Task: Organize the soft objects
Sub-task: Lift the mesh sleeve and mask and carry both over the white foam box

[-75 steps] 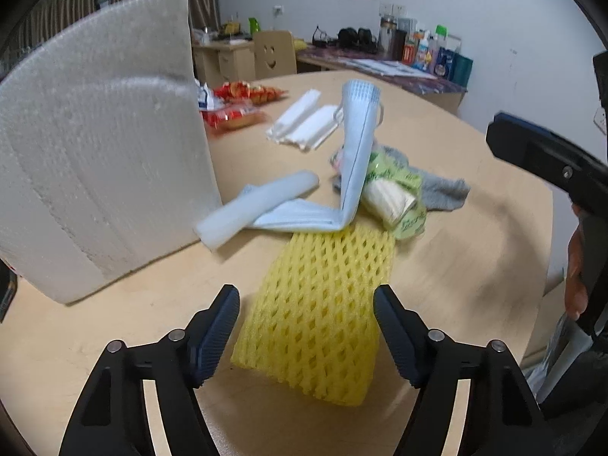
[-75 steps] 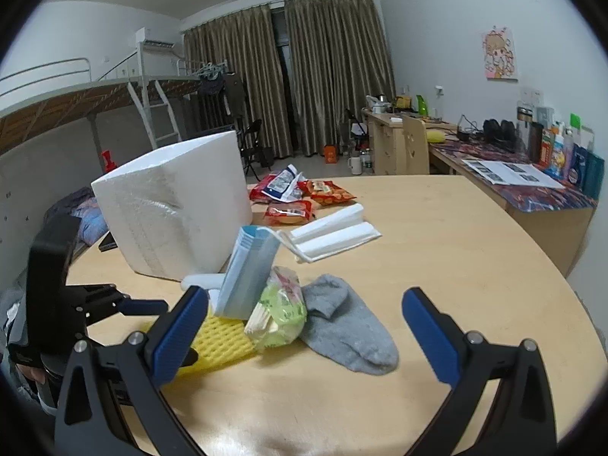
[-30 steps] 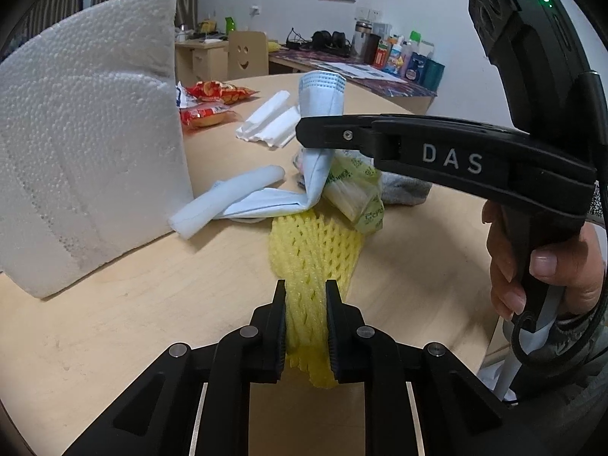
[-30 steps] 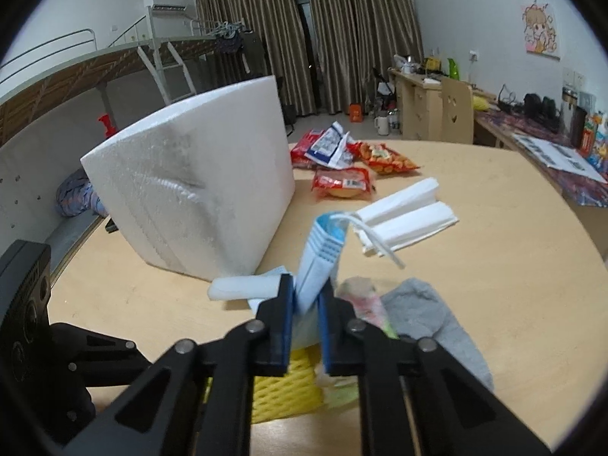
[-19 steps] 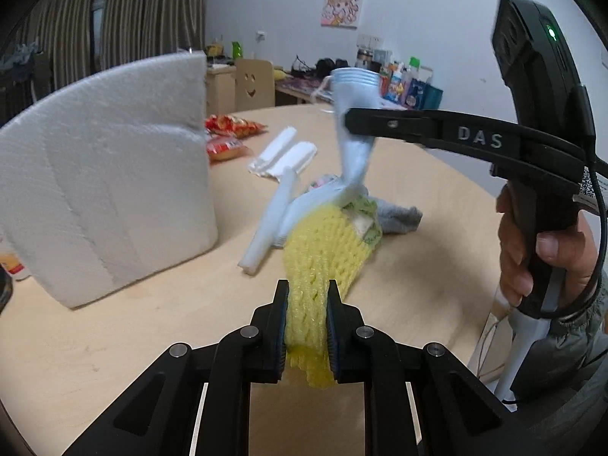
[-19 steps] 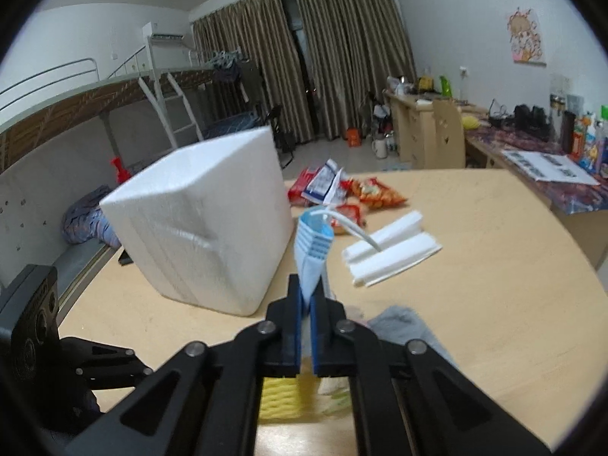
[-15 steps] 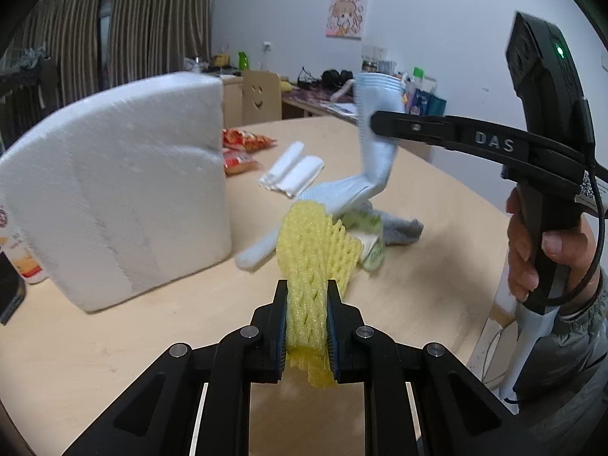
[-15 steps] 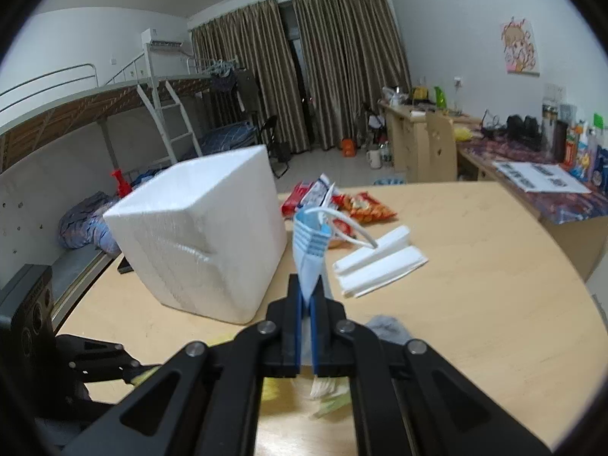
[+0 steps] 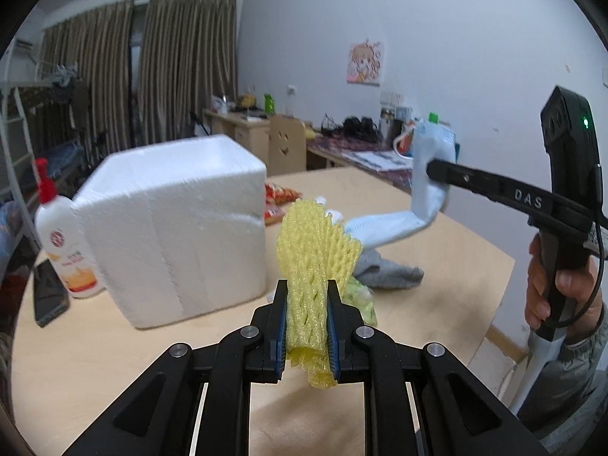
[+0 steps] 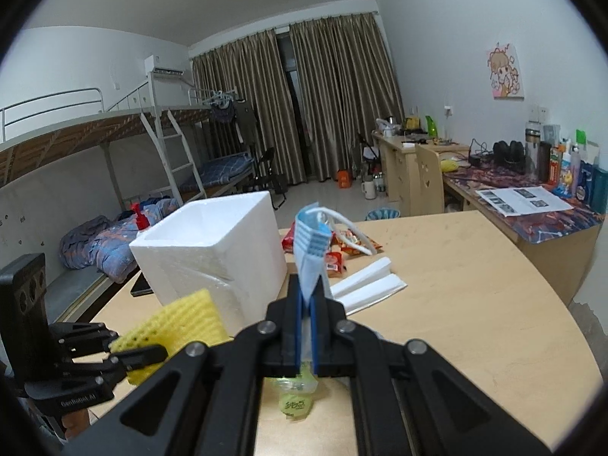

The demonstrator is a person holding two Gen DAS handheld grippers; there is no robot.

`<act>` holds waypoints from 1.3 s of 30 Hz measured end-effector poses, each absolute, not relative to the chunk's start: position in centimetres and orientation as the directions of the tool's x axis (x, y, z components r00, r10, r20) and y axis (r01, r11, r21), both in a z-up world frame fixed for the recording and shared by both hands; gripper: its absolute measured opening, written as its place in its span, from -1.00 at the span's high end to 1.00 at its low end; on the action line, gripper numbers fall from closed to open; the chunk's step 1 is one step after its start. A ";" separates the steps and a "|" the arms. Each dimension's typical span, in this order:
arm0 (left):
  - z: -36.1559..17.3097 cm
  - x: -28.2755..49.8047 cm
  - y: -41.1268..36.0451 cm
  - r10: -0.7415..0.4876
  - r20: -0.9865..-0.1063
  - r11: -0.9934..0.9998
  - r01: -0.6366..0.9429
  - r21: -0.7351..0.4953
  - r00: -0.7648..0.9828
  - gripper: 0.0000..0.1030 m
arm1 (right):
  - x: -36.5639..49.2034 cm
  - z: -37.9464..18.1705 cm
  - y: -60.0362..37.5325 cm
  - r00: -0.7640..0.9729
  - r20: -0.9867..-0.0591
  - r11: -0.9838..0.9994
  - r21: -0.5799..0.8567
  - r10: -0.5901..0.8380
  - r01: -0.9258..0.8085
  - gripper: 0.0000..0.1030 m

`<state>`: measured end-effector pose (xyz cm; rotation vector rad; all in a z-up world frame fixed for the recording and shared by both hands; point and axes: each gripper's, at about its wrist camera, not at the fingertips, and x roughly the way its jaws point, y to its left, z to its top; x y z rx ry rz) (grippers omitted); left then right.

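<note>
Both grippers are up off the round wooden surface (image 10: 475,304), each with something soft in it. The left gripper (image 9: 306,323) is pinching a yellow foam net (image 9: 313,250), bunched between its blue pads so that the mesh fans out above the jaws and a short end hangs below them. The right gripper (image 10: 307,326) is pressed tight on a stack of pale blue face masks (image 10: 311,250), which stand up from its jaws with a white ear loop curling off to the right; from the left wrist's view the stack bends and trails down toward the surface. Just beside the net stands a white foam box (image 10: 216,258), open at the top. Near its foot lie a grey sock (image 9: 391,273) and a green plastic packet (image 9: 361,296). A white pump bottle (image 9: 64,243) with a red top and a dark phone (image 9: 49,296) sit on the box's far side, and red snack packets (image 10: 342,250) and folded white foam sheets (image 10: 368,281) lie further back.
</note>
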<state>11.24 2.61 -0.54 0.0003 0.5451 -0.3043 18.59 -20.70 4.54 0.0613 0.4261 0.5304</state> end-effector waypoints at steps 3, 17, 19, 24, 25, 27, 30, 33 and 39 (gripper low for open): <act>0.4 10.4 2.7 -0.269 -0.483 0.961 0.269 -0.071 0.833 0.65 | 17.8 4.9 -21.3 0.784 -0.360 0.862 0.164 0.505 -0.480 0.89; 3.4 5.2 3.6 -0.163 -0.383 0.986 0.162 -0.034 0.909 0.65 | 13.4 6.9 -21.9 0.800 -0.265 0.842 0.159 0.539 -0.515 0.88; 3.9 4.5 3.5 -0.141 -0.362 0.989 0.143 -0.021 0.922 0.65 | 12.9 7.1 -21.9 0.795 -0.257 0.835 0.156 0.550 -0.527 0.88; 4.7 2.7 3.4 -0.094 -0.330 0.995 0.103 0.010 0.939 0.65 | 11.6 7.3 -21.7 0.783 -0.233 0.817 0.143 0.577 -0.559 0.88; 4.8 2.3 3.5 -0.085 -0.321 0.995 0.095 0.016 0.943 0.65 | 11.3 7.3 -21.6 0.780 -0.229 0.812 0.142 0.583 -0.566 0.88; 5.1 1.5 3.7 -0.067 -0.308 0.997 0.077 0.019 0.949 0.65 | 11.0 7.4 -21.5 0.774 -0.222 0.805 0.142 0.593 -0.576 0.88; 5.3 1.0 4.1 -0.051 -0.302 0.998 0.059 0.019 0.952 0.65 | 10.7 7.6 -21.3 0.764 -0.212 0.792 0.143 0.610 -0.593 0.88; 5.6 0.5 4.5 -0.029 -0.295 0.999 0.036 0.018 0.955 0.65 | 10.7 7.8 -20.9 0.752 -0.206 0.779 0.139 0.626 -0.611 0.88; 6.2 0.4 5.4 0.002 -0.286 1.000 0.003 0.016 0.958 0.65 | 11.1 8.0 -19.4 0.728 -0.210 0.756 0.125 0.653 -0.642 0.89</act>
